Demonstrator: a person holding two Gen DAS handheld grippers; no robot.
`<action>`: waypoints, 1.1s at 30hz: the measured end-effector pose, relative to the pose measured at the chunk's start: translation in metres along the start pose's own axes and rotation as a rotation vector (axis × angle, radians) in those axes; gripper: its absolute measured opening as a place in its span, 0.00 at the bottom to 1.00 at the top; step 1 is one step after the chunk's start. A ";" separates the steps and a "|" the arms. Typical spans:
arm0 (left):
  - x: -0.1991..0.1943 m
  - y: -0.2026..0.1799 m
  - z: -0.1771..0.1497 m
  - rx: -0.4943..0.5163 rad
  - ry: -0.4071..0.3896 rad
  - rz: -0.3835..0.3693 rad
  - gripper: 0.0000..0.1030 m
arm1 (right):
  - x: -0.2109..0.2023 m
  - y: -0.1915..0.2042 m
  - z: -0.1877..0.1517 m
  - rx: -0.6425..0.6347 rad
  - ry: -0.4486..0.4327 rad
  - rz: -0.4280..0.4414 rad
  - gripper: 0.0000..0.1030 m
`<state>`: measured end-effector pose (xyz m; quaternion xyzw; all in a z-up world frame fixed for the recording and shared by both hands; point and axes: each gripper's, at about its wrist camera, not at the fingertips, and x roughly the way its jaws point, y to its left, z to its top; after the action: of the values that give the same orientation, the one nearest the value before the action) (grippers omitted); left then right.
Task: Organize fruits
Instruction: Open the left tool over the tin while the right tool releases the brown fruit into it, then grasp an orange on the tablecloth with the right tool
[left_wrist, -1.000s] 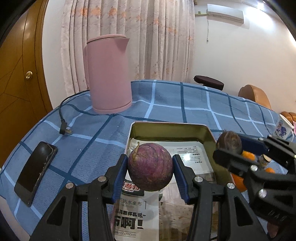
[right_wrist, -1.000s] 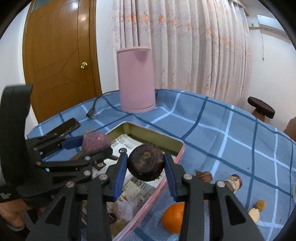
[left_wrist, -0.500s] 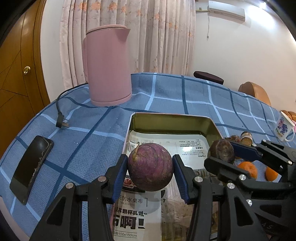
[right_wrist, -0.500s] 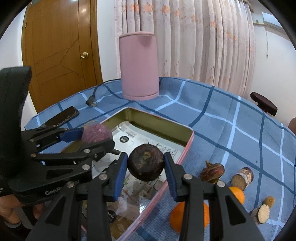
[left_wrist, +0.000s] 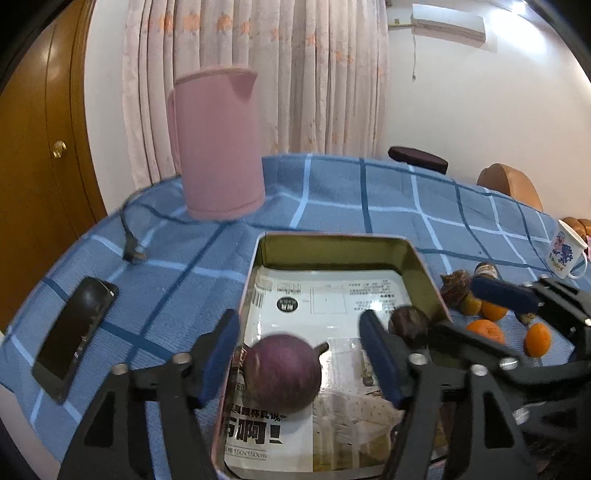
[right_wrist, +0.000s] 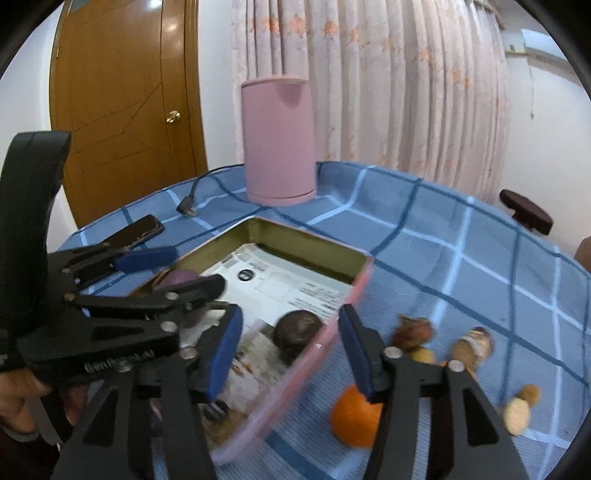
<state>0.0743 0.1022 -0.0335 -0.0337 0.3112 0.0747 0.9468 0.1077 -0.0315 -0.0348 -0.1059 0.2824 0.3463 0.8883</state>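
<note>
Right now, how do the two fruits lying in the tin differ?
The purple fruit is larger and light purple with pale streaks; the dark fruit is smaller and brown-black. The purple fruit lies by the near left wall of the tin between the left tongs; the dark fruit lies against the right wall between the right tongs. Both are round, rest on the printed paper liner, and no pads touch them.

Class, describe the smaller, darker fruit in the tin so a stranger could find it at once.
Start at the rectangular tin lined with printed paper, in front of the pink kettle. Two round fruits lie inside; the purple fruit is bigger and paler. The dark brown fruit sits against the tin's pink wall nearest the oranges.
</note>
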 end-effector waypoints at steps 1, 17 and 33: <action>-0.004 -0.002 0.000 0.002 -0.012 -0.003 0.72 | -0.007 -0.006 -0.003 0.008 -0.004 -0.013 0.61; -0.018 -0.029 -0.003 0.012 -0.027 -0.075 0.72 | 0.002 -0.032 -0.031 0.059 0.151 -0.098 0.65; -0.027 -0.096 0.002 0.074 -0.047 -0.173 0.72 | -0.066 -0.091 -0.053 0.252 0.037 -0.253 0.48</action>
<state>0.0695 0.0043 -0.0139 -0.0239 0.2876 -0.0181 0.9573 0.1068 -0.1554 -0.0408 -0.0346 0.3242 0.1915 0.9258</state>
